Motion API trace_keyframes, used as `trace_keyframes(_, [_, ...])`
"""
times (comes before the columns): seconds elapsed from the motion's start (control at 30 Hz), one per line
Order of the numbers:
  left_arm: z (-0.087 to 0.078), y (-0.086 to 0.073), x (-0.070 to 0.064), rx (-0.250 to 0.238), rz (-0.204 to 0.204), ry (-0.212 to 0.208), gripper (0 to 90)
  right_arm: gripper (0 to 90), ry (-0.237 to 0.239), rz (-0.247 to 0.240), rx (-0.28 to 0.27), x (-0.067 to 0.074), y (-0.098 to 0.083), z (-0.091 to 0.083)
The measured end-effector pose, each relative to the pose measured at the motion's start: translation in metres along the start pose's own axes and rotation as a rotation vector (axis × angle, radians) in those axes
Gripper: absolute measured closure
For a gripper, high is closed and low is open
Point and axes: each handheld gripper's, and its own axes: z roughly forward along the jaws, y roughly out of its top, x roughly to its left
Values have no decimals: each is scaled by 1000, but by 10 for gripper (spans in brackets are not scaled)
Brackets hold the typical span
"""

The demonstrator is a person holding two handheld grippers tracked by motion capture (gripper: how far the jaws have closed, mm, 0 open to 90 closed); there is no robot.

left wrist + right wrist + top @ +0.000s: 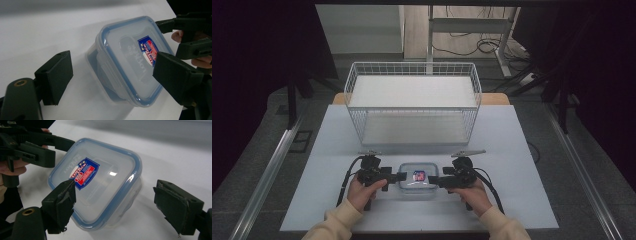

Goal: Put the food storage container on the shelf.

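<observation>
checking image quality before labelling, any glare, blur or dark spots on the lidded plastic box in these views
High view: dark surroundings, the clear plastic box with blue-rimmed lid small, label unreadable. Left gripper view: box fairly sharp, near black jaws soft, the white table washed out. Right gripper view: a small white glare spot on the lid, the far table edge blurred.

Table [512, 150]: you have a pale, flat rectangular top in front of you, standing on a grey floor [257, 150].
Far half of the table: a white wire basket [413, 100] sits directly on it, its open top facing up, roughly centred across the width.
Near half of the table: a clear plastic box [418, 180] with a blue-rimmed lid and a red and blue label rests flat on the surface, lid up, near your edge.
Spacing: basket and box stand apart, with bare tabletop between them.
</observation>
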Motion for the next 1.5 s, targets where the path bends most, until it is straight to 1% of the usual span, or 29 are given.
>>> trace_keyframes(0.1, [3,-1,1,19,-13,-13,174,177,6,5,15,1,-2,5])
trace_keyframes(0.17, [3,-1,2,23,-22,-24,175,177,13,12,20,1,-3,7])
trace_keyframes(0.27, [5,-1,2,33,-34,-34,177,183,20,35,24,2,-3,9])
trace_keyframes(0.4, [8,-2,3,52,-53,-61,181,194,33,58,25,2,-4,11])
trace_keyframes(0.43, [9,-2,3,52,-68,-71,181,195,36,62,27,2,-5,11])
trace_keyframes(0.5, [11,-3,3,58,-79,-84,185,199,39,68,28,2,-5,13])
trace_keyframes(0.57, [13,-3,2,63,-75,-87,201,205,43,77,28,2,-5,14])
trace_keyframes(0.67, [14,-4,2,82,-79,-114,246,224,51,87,34,2,-5,15])
trace_keyframes(0.73, [14,-4,1,83,-82,-108,267,244,49,95,33,2,-6,15])
trace_keyframes(0.77, [13,-4,1,85,-84,-110,277,268,45,97,30,2,-5,13])
trace_keyframes(0.83, [11,-4,1,75,-93,-110,305,310,46,108,25,1,-5,11])
trace_keyframes(0.9, [7,-4,0,61,-86,-100,362,353,50,132,17,0,-5,8])
trace_keyframes(1.0, [4,-5,-2,52,-81,-97,395,416,68,160,2,-3,-6,4])
trace_keyframes(1.07, [2,-8,-1,26,-108,-111,419,435,69,165,-9,-2,-7,2])
trace_keyframes(1.1, [1,-10,0,20,-114,-119,429,443,65,161,-11,-1,-7,1])
trace_keyframes(1.13, [0,-11,0,21,-111,-122,444,454,60,155,-15,1,-8,0])
trace_keyframes(1.27, [-4,-13,-10,6,-64,-80,452,475,51,145,-30,6,-10,-4])
trace_keyframes(1.47, [-6,-15,-14,-2,-52,-70,455,485,29,141,-49,13,-13,-8])
trace_keyframes(1.5, [-6,-15,-14,-3,-50,-68,455,487,23,131,-54,14,-13,-8])
